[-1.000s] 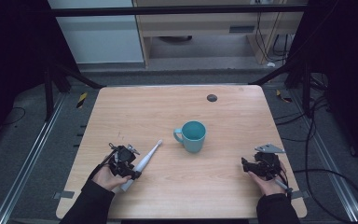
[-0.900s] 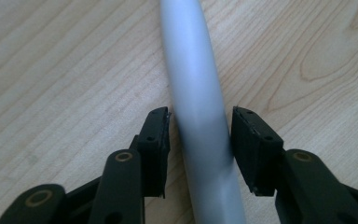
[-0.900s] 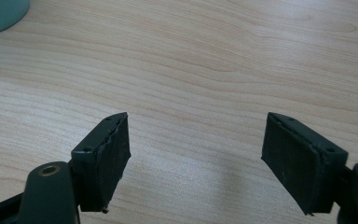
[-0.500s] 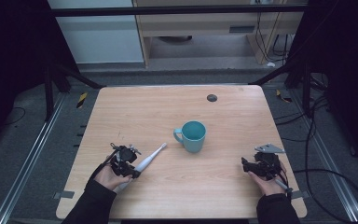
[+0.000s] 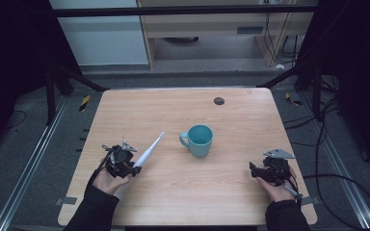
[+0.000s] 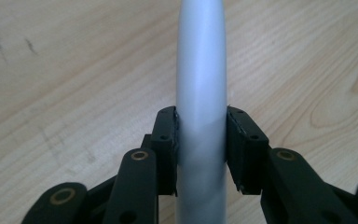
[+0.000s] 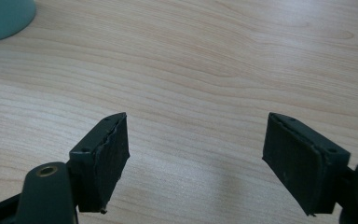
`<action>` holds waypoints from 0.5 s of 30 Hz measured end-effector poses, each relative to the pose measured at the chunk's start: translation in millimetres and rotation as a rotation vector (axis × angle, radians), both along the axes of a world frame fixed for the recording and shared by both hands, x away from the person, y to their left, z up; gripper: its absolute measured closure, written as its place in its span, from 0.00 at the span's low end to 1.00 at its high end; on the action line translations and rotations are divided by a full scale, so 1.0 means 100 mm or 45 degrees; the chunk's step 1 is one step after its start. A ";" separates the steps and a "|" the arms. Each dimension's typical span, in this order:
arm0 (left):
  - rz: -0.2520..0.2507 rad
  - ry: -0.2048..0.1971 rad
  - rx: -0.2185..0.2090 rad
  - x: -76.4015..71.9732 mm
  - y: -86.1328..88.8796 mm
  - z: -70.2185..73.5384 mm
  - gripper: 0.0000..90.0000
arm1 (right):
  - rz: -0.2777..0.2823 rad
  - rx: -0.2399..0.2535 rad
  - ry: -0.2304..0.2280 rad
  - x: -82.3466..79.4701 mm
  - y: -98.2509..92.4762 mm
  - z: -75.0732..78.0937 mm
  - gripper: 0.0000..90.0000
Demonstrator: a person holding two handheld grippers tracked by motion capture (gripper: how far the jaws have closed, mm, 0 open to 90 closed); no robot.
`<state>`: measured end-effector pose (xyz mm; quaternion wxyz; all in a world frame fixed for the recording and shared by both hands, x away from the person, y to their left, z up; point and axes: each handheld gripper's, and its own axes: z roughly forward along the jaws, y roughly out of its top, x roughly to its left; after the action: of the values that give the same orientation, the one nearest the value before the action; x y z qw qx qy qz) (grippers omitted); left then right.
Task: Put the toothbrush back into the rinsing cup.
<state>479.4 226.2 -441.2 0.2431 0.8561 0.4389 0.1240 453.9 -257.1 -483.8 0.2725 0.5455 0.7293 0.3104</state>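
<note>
Wooden table (image 5: 231,192) — white tube (image 6: 201,93) clamped in left claw (image 6: 200,140).

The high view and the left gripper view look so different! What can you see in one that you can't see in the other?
From the high view: the teal mug, a dark round spot near the table's far edge, the right gripper with its jaws apart, and the person's sleeves.

From the left gripper view: up close, both pads press the sides of the grey-white tube.

Both: the left gripper clamped on the tube, and the wooden table.
</note>
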 end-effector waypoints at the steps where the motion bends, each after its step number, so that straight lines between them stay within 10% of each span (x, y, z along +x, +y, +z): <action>1: 0.018 -0.052 -0.023 0.00 0.00 0.05 0.73 | 0.003 0.004 -0.005 0.00 0.01 0.00 0.24; 15: 0.160 -0.341 -0.223 0.13 -0.05 0.45 0.73 | 0.024 0.012 -0.017 -0.02 0.06 0.02 0.23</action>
<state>492.0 221.3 -396.2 0.3649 0.7784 0.4643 0.2130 452.2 -250.8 -481.8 0.2718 0.5379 0.7309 0.3201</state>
